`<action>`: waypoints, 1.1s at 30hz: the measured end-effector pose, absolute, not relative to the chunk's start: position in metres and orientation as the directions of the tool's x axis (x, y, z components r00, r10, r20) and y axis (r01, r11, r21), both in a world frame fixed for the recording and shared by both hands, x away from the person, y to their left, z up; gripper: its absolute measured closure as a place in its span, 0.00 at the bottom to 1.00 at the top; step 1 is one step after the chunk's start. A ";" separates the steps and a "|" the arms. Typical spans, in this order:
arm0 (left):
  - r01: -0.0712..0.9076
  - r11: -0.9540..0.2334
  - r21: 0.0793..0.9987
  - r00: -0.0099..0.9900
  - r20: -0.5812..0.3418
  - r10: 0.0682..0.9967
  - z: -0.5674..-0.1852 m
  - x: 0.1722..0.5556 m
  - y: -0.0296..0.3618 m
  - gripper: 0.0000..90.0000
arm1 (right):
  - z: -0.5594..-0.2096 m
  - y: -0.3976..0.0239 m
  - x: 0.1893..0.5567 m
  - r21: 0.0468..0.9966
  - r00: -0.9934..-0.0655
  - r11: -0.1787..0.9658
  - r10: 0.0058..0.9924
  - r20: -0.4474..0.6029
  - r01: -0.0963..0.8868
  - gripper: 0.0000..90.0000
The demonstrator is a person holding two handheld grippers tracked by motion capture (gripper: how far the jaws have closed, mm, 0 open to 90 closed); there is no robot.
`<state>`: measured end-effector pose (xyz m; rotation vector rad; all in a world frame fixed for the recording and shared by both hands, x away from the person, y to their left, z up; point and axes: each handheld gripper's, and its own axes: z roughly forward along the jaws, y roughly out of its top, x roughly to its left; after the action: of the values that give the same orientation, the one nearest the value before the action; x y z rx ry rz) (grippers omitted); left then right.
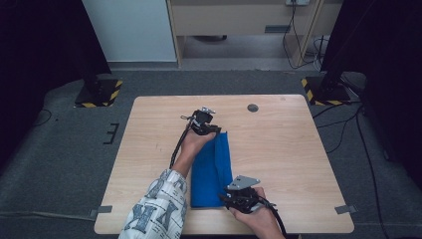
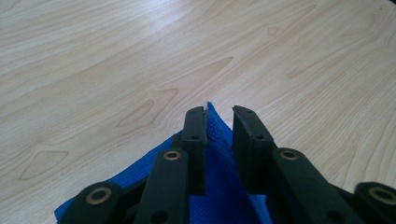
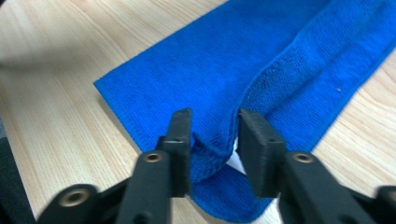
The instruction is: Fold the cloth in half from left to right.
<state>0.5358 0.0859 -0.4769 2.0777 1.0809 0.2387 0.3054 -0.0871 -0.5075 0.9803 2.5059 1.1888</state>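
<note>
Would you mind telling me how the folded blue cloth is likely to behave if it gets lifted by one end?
The blue cloth would probably droop and unfold: in the right gripper view its edge already buckles between the open tongs. It looks light, being thin terry. Pushed, it would likely bunch up on the wooden table rather than slide.

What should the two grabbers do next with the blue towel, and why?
Probably lift both away. The blue towel lies folded lengthwise on the table, and the left gripper and right gripper stand open with cloth loose between their jaws, so the fold looks finished.
</note>
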 end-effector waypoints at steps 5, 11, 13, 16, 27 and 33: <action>0.620 -0.338 0.708 0.620 -0.178 0.765 -0.476 0.536 0.085 0.78 | -0.508 -0.091 0.307 0.737 -0.748 0.453 0.655 0.107 0.502 0.64; 0.598 -0.353 0.720 0.631 -0.151 0.761 -0.472 0.533 0.086 0.76 | -0.506 -0.096 0.308 0.730 -0.736 0.443 0.666 0.121 0.521 0.61; 0.592 -0.356 0.723 0.635 -0.147 0.758 -0.469 0.531 0.087 0.76 | -0.505 -0.097 0.308 0.729 -0.731 0.436 0.670 0.129 0.528 0.60; 0.575 -0.364 0.733 0.642 -0.128 0.756 -0.464 0.529 0.089 0.74 | -0.503 -0.099 0.308 0.728 -0.727 0.434 0.675 0.127 0.531 0.59; 0.538 -0.383 0.750 0.639 -0.068 0.766 -0.458 0.523 0.112 0.59 | -0.501 -0.107 0.335 0.735 -0.703 0.424 0.705 0.099 0.528 0.39; 0.525 -0.378 0.763 0.632 -0.052 0.773 -0.458 0.522 0.122 0.49 | -0.499 -0.104 0.360 0.762 -0.683 0.395 0.725 0.084 0.513 0.33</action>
<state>0.5217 0.1215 -0.4584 2.0702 1.0118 0.4040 0.3603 -0.1045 -0.4986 1.0900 2.3936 1.1661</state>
